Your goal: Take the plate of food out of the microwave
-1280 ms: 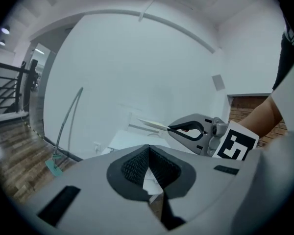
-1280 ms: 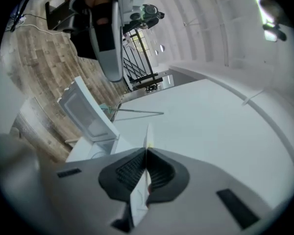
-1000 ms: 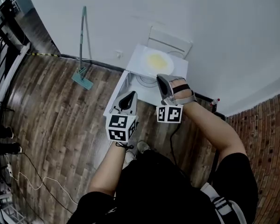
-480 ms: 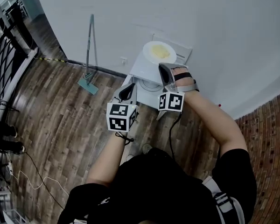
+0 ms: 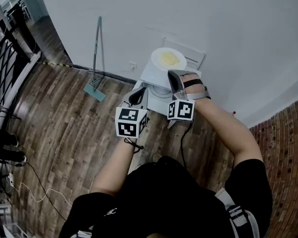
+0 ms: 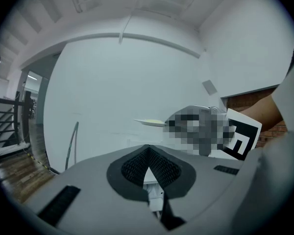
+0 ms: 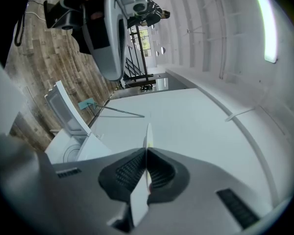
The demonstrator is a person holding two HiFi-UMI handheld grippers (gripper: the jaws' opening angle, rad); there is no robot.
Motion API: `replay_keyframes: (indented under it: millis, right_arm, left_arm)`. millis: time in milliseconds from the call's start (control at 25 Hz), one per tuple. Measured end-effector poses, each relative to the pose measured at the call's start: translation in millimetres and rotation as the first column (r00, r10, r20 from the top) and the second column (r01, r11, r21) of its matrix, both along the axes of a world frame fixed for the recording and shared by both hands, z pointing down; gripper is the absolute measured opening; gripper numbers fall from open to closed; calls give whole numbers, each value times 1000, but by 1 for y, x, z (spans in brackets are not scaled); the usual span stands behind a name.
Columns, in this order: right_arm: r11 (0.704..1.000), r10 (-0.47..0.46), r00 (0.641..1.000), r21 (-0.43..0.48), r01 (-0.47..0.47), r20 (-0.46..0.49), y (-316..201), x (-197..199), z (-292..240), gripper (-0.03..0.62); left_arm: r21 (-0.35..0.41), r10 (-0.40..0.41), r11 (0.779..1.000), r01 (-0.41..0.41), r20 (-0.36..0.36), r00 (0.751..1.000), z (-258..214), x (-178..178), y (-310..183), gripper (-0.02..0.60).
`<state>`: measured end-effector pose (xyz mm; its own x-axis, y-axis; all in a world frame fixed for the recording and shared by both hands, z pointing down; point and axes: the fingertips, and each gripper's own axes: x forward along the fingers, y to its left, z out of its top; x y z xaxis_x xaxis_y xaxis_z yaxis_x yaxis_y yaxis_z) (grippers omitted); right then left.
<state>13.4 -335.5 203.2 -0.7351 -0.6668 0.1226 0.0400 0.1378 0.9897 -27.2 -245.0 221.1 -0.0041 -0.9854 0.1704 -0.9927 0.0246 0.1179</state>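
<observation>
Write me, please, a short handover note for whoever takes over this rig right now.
Right gripper: shut on the rim of the plate, which carries yellow food and hangs roughly level in the air.
Left gripper: shut, empty, beside the right one.
Microwave: below the plate, its door open.
Done: the plate is out of the microwave.
Left: set the plate down somewhere steady, though no spot shows in view; probably shut the door afterwards.
</observation>
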Motion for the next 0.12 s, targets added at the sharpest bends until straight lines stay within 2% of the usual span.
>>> replay_keyframes:
  millis: [120]
  right_arm:
    - [1000, -12, 1000, 9, 12, -12, 7, -2, 4, 20]
  left_arm:
    - [1, 1, 1000, -1, 17, 1000, 0, -2, 1, -6]
